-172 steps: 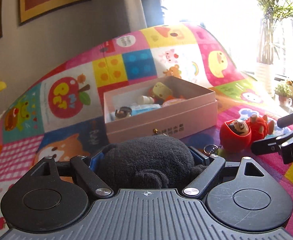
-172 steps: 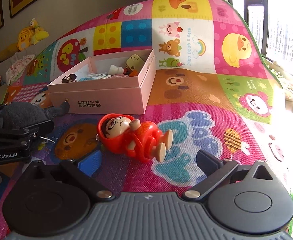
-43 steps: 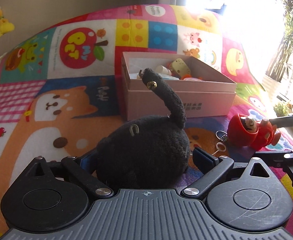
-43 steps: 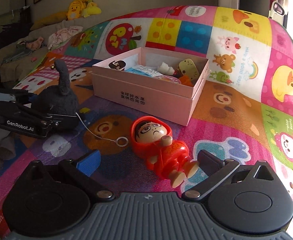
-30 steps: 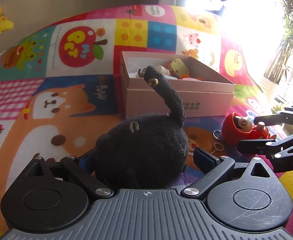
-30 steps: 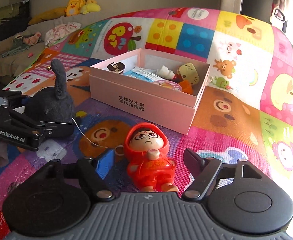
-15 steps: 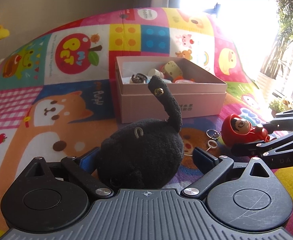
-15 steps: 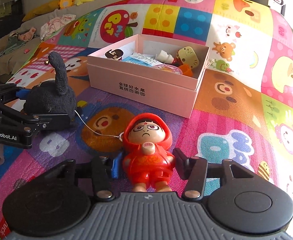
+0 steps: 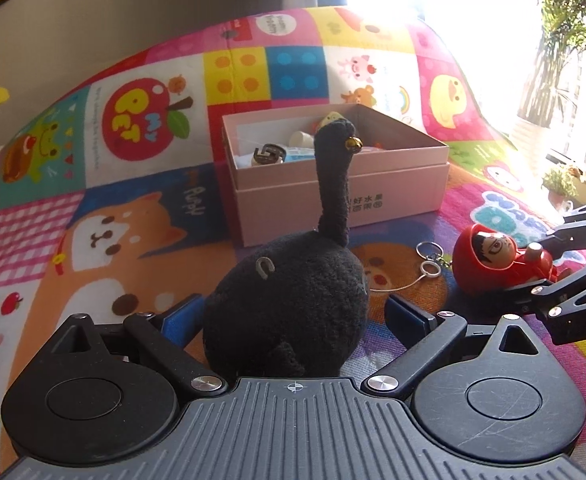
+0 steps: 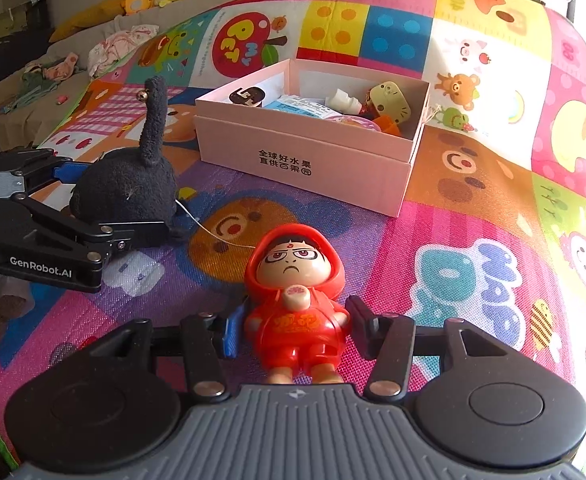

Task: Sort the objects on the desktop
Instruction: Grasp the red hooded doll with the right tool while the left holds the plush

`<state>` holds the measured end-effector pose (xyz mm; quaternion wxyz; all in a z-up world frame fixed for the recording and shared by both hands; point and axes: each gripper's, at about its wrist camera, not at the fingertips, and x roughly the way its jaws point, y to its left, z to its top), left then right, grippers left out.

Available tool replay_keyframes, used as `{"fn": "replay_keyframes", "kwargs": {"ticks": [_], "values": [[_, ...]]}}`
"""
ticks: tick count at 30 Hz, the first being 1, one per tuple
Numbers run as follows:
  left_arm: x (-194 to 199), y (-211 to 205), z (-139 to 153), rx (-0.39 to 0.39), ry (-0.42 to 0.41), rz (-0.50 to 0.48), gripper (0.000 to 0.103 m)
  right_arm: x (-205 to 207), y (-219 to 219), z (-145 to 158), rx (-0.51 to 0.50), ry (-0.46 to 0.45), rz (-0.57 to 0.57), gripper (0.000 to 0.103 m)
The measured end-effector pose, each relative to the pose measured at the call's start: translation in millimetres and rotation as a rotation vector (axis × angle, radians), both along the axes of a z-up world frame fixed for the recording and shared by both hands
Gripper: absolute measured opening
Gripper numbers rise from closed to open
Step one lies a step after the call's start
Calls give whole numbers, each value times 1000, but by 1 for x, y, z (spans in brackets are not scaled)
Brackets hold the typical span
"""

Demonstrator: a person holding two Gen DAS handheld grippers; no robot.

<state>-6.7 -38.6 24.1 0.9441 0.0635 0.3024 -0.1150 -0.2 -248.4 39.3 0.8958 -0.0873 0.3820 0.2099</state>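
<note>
Left of the pink box (image 10: pixel 305 168), the left gripper (image 9: pixel 293 316) brackets the black plush toy (image 9: pixel 293 304). Its blue-padded fingers (image 9: pixel 177 322) stand spread to either side of the plush body; a narrow gap shows at the finger on the box side, so the claw is open and not clamping. The plush sits on the play mat (image 10: pixel 473 208) with its long tail upright; a small gold bell (image 9: pixel 352 143) hangs near the tail tip. A thin cord with a key ring (image 9: pixel 429 269) runs from the plush across the mat toward the box-front area.

The pink box rests on the mat with its lid off. Inside it lie several small items, among them a yellow-green cartoon figure (image 10: pixel 391 102) against the right wall, a light-blue packet (image 10: pixel 301 106) near the centre and a dark round object (image 10: pixel 247 97) in the left corner. Printed characters mark the front wall of the box.

In front of the box, toward its right half, the red hooded doll (image 10: pixel 293 296) lies on its back on the mat, head pointing toward the box. The right gripper (image 10: pixel 293 330) is closed on the doll: both fingers press against the sides of its torso. The doll is outside the box, well apart from the front wall
</note>
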Motion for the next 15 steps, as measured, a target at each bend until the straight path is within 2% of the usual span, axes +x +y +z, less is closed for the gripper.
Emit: {"fn": "replay_keyframes", "kwargs": {"ticks": [3,8,11,15], "values": [[8,4,-4,10,2,4,99,0,1,-1,-3,-5,-3,53],[13,11,-5,-44,50,-3,99,3,2,-5,-17,-22,-26,64],[9,11,-2,-95,93,-43,101,4,3,-6,-22,-20,-22,64],[1,8,2,-124,151,-101,102,3,5,-8,-35,-39,-25,69]]}}
